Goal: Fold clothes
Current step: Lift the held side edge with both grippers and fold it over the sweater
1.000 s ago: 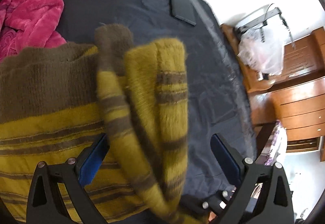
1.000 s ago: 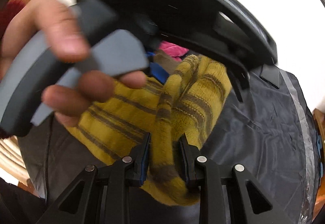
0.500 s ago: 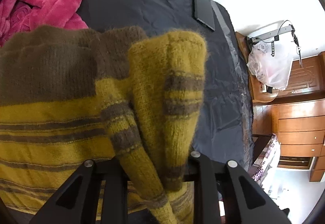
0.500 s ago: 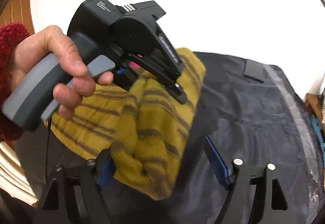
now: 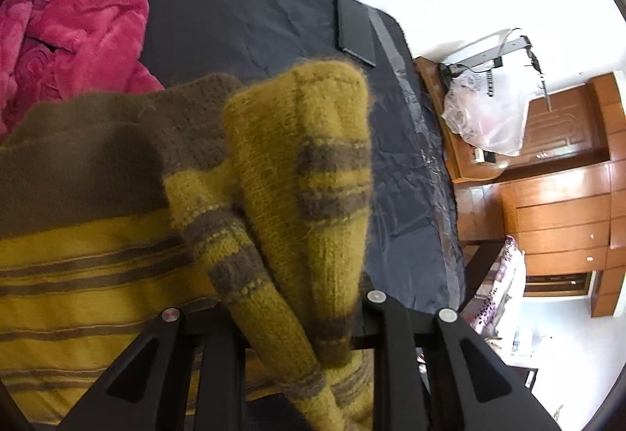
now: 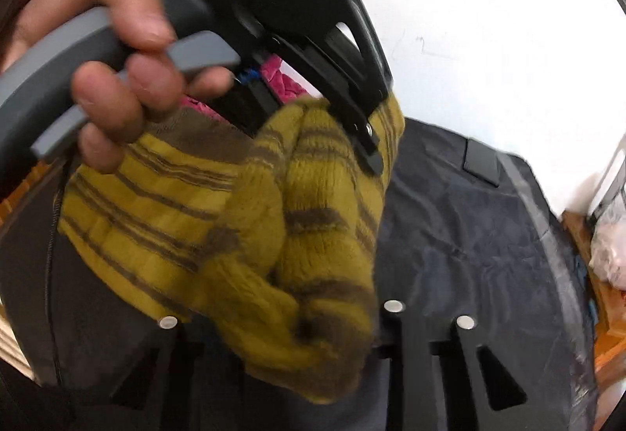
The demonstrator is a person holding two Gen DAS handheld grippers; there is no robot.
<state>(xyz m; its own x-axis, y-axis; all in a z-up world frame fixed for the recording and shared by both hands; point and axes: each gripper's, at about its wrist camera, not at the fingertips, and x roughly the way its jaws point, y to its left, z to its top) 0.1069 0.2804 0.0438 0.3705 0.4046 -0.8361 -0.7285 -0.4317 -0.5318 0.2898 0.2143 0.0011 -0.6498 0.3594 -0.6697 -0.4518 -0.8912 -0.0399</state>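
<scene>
Both grippers clamp the bunched sleeve of the yellow striped sweater (image 5: 305,204) at lower centre — left gripper (image 5: 301,317) and right gripper (image 6: 281,321), whose jaws have just closed on it — apparently to fold it over the body on the dark bed (image 5: 242,24).

sweater (image 5: 305,173) hides fingers, grip perhaps closed
</scene>
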